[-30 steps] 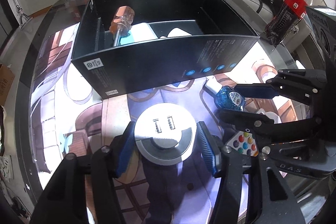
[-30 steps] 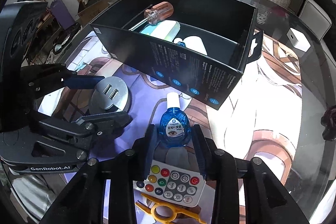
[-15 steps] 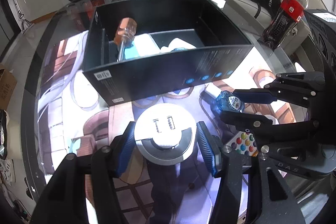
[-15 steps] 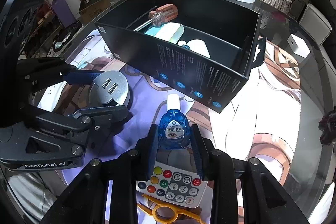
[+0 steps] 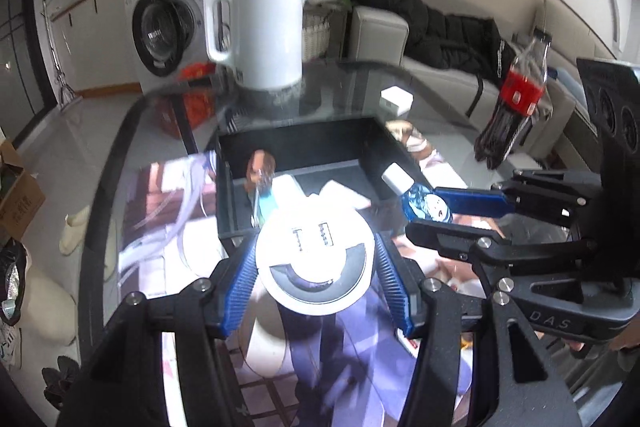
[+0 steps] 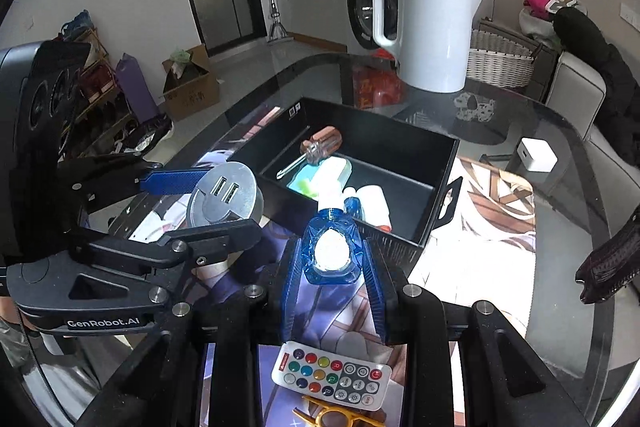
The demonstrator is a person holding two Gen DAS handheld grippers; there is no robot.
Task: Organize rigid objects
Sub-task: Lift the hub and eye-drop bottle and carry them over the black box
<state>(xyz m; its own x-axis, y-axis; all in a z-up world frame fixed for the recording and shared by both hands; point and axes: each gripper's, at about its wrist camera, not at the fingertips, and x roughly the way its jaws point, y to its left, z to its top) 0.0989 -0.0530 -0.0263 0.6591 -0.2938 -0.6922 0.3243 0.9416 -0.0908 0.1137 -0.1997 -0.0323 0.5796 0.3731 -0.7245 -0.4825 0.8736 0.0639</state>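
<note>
Gripping with both hands, I have my left gripper [image 5: 315,269] partly open, its blue fingers [image 5: 241,287] pressed on the sides of a round silver USB hub [image 5: 314,259], lifted clear of the desk [image 6: 560,291]. My right gripper [image 6: 332,269] is closed narrowly on a blue eye-drop bottle [image 6: 331,253], white cap pointing away from me, also held off the desk. Both items sit just in front of the black box [image 6: 404,147], which already holds a screwdriver [image 6: 316,147] and some pale items. A small remote [image 6: 332,375] lies on the desk beneath my right fingers. A white kettle [image 6: 432,31] stands beyond the box.
</note>
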